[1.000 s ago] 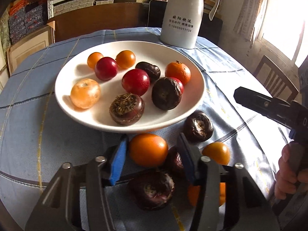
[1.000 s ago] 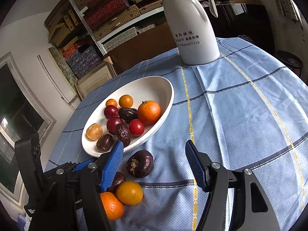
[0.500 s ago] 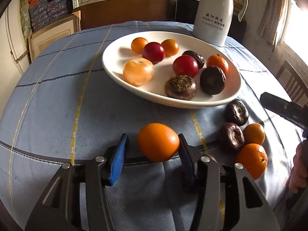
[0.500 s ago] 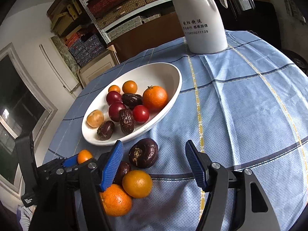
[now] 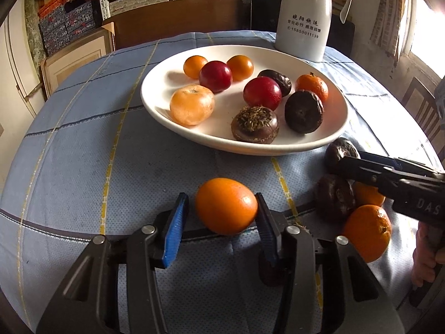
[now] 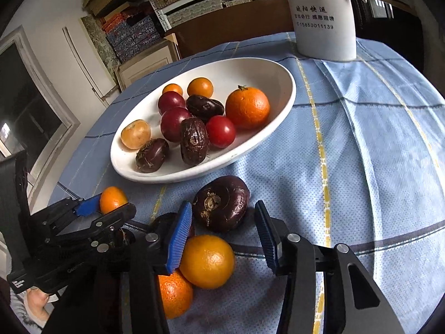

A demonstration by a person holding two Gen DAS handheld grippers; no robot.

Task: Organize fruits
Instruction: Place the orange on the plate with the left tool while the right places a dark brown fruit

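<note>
My left gripper (image 5: 219, 217) is shut on an orange (image 5: 225, 205) and holds it above the cloth, in front of the white oval plate (image 5: 178, 119); it also shows in the right wrist view (image 6: 107, 204). The plate holds several oranges, red plums and dark wrinkled fruits. My right gripper (image 6: 222, 228) is open, its blue pads on either side of a dark purple fruit (image 6: 221, 203) on the cloth. Two oranges (image 6: 207, 261) and another dark fruit (image 6: 164, 224) lie just below it.
A white thermos jug (image 5: 304, 19) stands behind the plate on the blue checked tablecloth (image 5: 83, 153). Shelves of boxes and a wooden cabinet are beyond the table. A chair (image 5: 422, 108) stands at the right.
My left gripper lifted the orange away from the loose pile and moved left and nearer the plate. My right gripper moved forward and down around the dark purple fruit.
</note>
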